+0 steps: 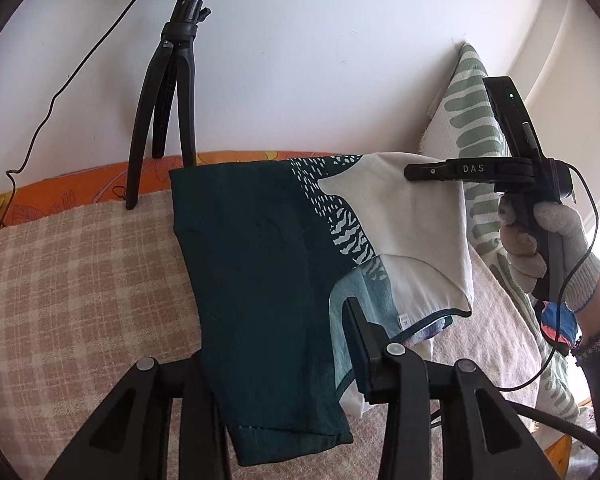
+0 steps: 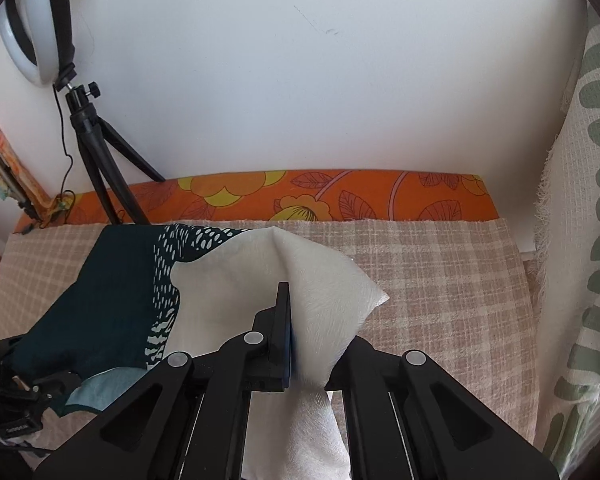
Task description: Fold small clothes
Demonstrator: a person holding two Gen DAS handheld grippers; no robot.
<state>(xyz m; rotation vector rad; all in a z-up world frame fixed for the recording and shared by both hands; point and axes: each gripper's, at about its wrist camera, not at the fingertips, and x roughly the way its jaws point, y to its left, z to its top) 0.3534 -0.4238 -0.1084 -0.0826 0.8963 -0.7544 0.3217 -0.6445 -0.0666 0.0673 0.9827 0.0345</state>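
Garment (image 1: 260, 264) — draped between fingers (image 2: 283, 332)

"DAS" stands in pale letters on the right claw (image 1: 420, 171).

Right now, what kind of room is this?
Probably a bedroom at home: a checked blanket over an orange flowery sheet, a leaf-print pillow, and a ring light set up for filming.

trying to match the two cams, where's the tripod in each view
Left wrist view: the black tripod stands upper left, legs behind the garment's far edge.
Right wrist view: the tripod stands far left, under the ring light.
Shared landmark: the orange floral strip along the wall.
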